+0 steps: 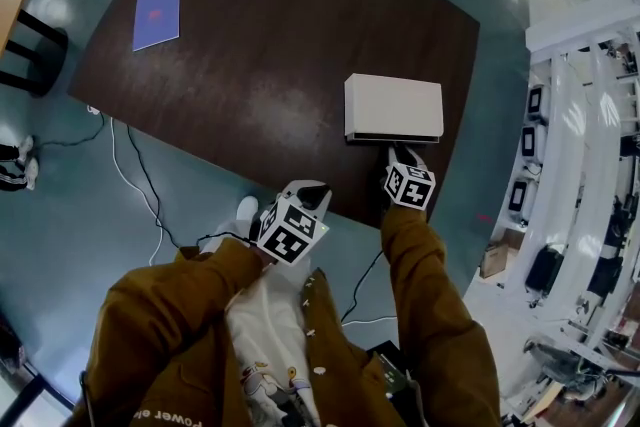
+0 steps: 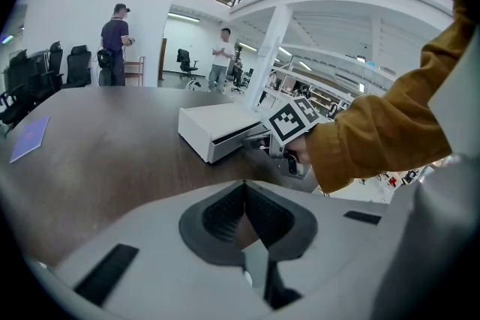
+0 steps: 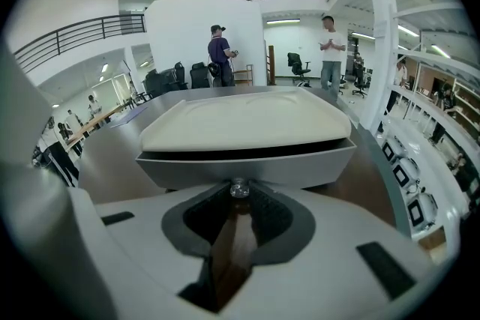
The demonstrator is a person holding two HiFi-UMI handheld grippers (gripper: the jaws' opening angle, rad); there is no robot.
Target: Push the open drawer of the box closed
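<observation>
Table (image 1: 250, 45) of dark wood carried the white box (image 1: 393, 105) near its close right edge, with the drawer (image 3: 247, 165) facing the person and out by a narrow gap. Right tool (image 3: 238, 195) was pinched on the small knob (image 3: 239, 188) at the drawer front. Left tool (image 2: 244, 187) was clenched on nothing, back by the near table edge. A steep or off-centre push could probably slide the light box away instead of seating the drawer, or slip off the knob. No brand showed on the box; only "power" was readable on the jacket (image 1: 150, 335).
</observation>
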